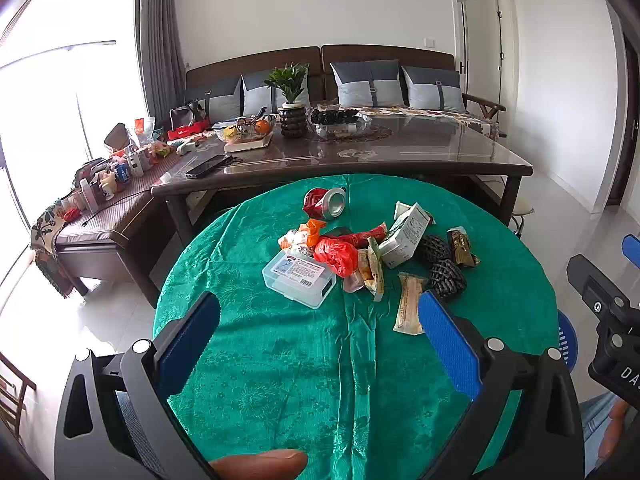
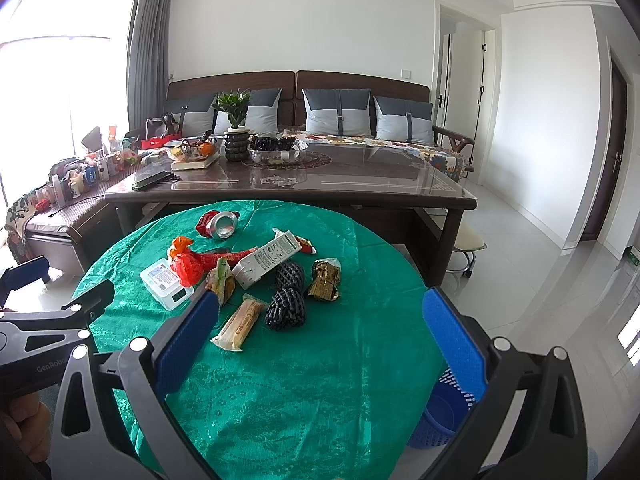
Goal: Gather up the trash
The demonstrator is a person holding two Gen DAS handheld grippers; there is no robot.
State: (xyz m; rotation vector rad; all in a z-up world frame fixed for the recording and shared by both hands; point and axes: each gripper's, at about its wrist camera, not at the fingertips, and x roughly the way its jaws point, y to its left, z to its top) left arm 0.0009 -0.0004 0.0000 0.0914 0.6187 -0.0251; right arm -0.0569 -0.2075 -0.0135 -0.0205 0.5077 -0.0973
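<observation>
A pile of trash lies on a round table with a green cloth [image 1: 320, 380] [image 2: 320, 392]: a crushed red can [image 1: 326, 203] [image 2: 218, 225], a white carton [image 1: 406, 234] [image 2: 267, 260], a red plastic bag [image 1: 336, 256] [image 2: 187, 268], a clear plastic box [image 1: 298, 277] [image 2: 164, 282], two black foam nets [image 1: 447, 279] [image 2: 286, 309], a gold wrapper [image 1: 462, 246] [image 2: 325, 282] and a beige snack wrapper [image 1: 409, 302] [image 2: 239, 322]. My left gripper [image 1: 320, 320] is open and empty above the cloth, short of the pile. My right gripper [image 2: 320, 312] is open and empty, also short of the pile.
A blue plastic basket [image 2: 438, 412] [image 1: 567, 340] stands on the floor right of the round table. Behind it is a dark glass-topped table [image 1: 440, 148] [image 2: 360, 176] with a plant, fruit bowls and a phone. A sofa with cushions stands at the back.
</observation>
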